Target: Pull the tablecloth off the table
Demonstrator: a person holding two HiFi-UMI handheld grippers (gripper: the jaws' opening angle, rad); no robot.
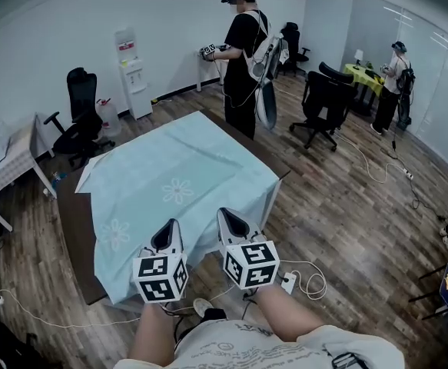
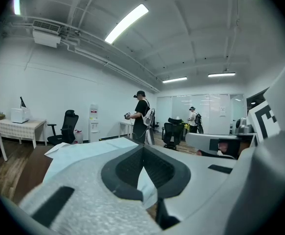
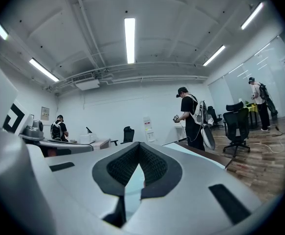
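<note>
A light blue tablecloth (image 1: 177, 175) with pale flower prints lies askew on the dark brown table (image 1: 74, 229), whose bare top shows along the left side. The cloth's near edge hangs over the table's front, toward me. My left gripper (image 1: 170, 225) and right gripper (image 1: 224, 214) sit side by side at that near edge, both shut on the cloth. In the left gripper view the left gripper (image 2: 143, 155) has a strip of tablecloth (image 2: 146, 185) pinched between its dark pads. The right gripper view shows the right gripper (image 3: 139, 153) holding tablecloth (image 3: 131, 185) the same way.
A person (image 1: 243, 52) stands at the table's far corner. A black office chair (image 1: 323, 98) and a second person (image 1: 396, 83) are at the right. Another chair (image 1: 81, 121), a water dispenser (image 1: 134, 83) and a small table (image 1: 8, 164) stand at the left. A power strip (image 1: 289, 283) lies near my feet.
</note>
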